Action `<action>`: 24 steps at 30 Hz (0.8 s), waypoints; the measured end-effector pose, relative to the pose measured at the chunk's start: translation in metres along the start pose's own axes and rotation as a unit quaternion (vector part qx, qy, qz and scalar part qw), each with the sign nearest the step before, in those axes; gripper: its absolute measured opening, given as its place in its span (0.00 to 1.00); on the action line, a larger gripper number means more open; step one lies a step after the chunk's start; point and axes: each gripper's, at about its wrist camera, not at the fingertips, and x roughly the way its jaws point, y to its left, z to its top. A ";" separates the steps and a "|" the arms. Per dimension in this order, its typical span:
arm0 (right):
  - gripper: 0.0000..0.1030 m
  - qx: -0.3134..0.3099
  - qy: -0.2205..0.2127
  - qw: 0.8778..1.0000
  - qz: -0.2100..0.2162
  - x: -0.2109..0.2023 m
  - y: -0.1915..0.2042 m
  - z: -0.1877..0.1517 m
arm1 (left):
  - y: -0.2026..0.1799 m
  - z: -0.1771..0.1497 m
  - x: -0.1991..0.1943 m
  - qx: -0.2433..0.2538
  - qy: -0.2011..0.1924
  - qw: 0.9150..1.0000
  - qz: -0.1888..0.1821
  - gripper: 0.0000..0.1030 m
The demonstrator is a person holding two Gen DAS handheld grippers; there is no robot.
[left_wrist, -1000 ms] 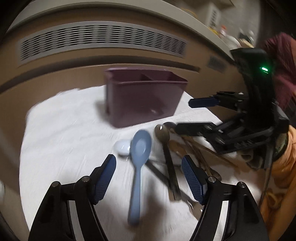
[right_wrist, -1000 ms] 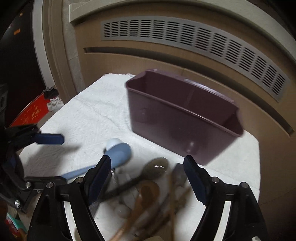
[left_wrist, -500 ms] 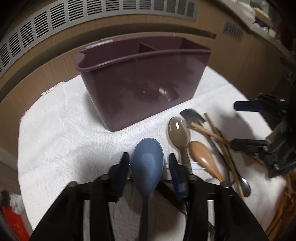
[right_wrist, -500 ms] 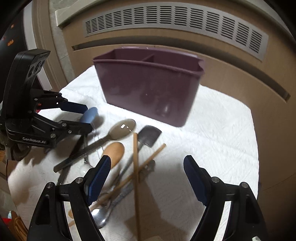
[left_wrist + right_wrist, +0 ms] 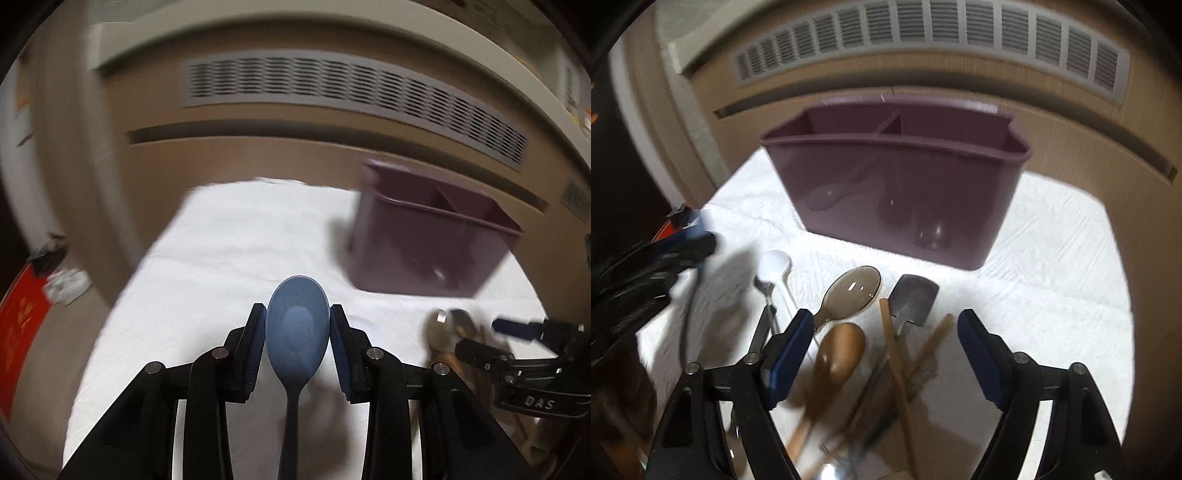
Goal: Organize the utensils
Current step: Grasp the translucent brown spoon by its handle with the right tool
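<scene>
A: Nearest first: left gripper (image 5: 297,314) closing on the blue spoon (image 5: 297,332), pads pressed to both edges of the bowl, handle running back under the camera.

B: Lifted, or lying on the worktop (image 5: 221,240)?

A: Lifted, judging by the shadow below it. Probably light plastic, stiff enough not to bend. Smooth and rounded at the bowl, though, so likely to squirt forward under a hard squeeze. Better taken at the neck or the handle, where the sides run straighter.

B: And the right gripper (image 5: 886,321)?

A: Jaws wide but closing, nothing pinched yet. Hovering above the heap: wooden spoon (image 5: 842,350) and chopsticks (image 5: 894,354) directly beneath, crossed over one another.

B: Handling there?

A: Wood light and rigid, with a dry surface that should hold well. Chopsticks thin and apt to roll or scissor apart; best gripped across both at mid-length. Tangled lower down, too blurred to sort out.

B: Further out?

A: Translucent brown spoon (image 5: 853,288) and dark spatula (image 5: 912,299) just beyond the fingertips, white spoon (image 5: 774,264) to their left beside a metal one. Glossy plastic on the brown spoon, so probably slippery.

B: Then the target?

A: Purple caddy (image 5: 897,192) upright past the heap, divided into compartments, apparently empty. Well apart from the blue spoon in the left view. Behind it, a beige panel with a vent grille (image 5: 923,29).
</scene>
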 end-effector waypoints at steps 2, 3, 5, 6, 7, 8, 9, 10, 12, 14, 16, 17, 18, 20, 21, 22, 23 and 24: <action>0.50 0.006 0.018 1.000 0.010 0.011 0.007 0.002 | 0.009 -0.002 -0.003 -0.013 -0.006 1.000 0.003 0.34; 0.47 0.008 0.024 1.000 0.012 0.014 0.010 0.002 | 0.014 -0.003 -0.004 -0.020 -0.006 1.000 -0.001 0.34; 0.47 0.011 0.028 1.000 0.011 0.020 0.015 0.003 | 0.022 -0.004 -0.005 -0.032 -0.010 0.999 -0.002 0.34; 0.47 0.013 0.025 1.000 0.003 0.022 0.019 0.004 | 0.026 -0.005 -0.006 -0.034 -0.012 0.999 -0.001 0.34; 0.47 0.017 0.026 1.000 0.003 0.024 0.022 0.006 | 0.028 -0.007 -0.005 -0.037 -0.011 0.999 -0.001 0.34; 0.47 0.021 0.030 0.999 0.006 0.027 0.026 0.008 | 0.031 -0.008 -0.004 -0.042 -0.009 0.999 -0.004 0.34; 0.47 0.025 0.033 0.999 0.006 0.030 0.028 0.009 | 0.031 -0.008 -0.003 -0.045 -0.008 0.999 -0.007 0.34; 0.47 0.029 0.037 0.999 0.001 0.033 0.032 0.011 | 0.032 -0.008 -0.003 -0.047 -0.008 0.999 -0.009 0.34; 0.47 0.037 0.044 0.998 -0.017 0.041 0.036 0.015 | 0.034 -0.009 -0.004 -0.049 -0.008 0.999 -0.010 0.34; 0.49 0.046 0.045 0.997 -0.033 0.049 0.039 0.018 | 0.034 -0.009 -0.003 -0.049 -0.006 0.999 -0.013 0.34; 0.52 0.034 0.039 0.997 -0.049 0.054 0.046 0.021 | 0.034 -0.008 -0.003 -0.048 -0.002 0.999 -0.015 0.34; 0.53 0.024 0.037 0.997 -0.057 0.057 0.050 0.022 | 0.035 -0.008 -0.003 -0.049 -0.001 0.999 -0.018 0.34; 0.53 0.015 0.036 0.997 -0.063 0.059 0.052 0.023 | 0.034 -0.009 -0.003 -0.049 0.000 0.999 -0.019 0.34; 0.50 -0.007 0.036 0.997 -0.065 0.061 0.057 0.023 | 0.033 -0.008 -0.003 -0.048 0.000 0.999 -0.018 0.34; 0.39 -0.012 0.037 0.997 -0.063 0.060 0.057 0.023 | 0.032 -0.008 -0.003 -0.046 0.001 0.999 -0.018 0.34; 0.35 -0.020 0.035 0.997 -0.059 0.058 0.057 0.023 | 0.032 -0.008 -0.004 -0.045 0.002 0.999 -0.019 0.34; 0.34 -0.025 0.038 0.998 -0.051 0.056 0.056 0.022 | 0.030 -0.008 -0.005 -0.044 0.003 0.999 -0.019 0.34; 0.34 -0.027 0.040 0.998 -0.045 0.053 0.055 0.021 | 0.029 -0.008 -0.006 -0.042 0.003 0.999 -0.019 0.34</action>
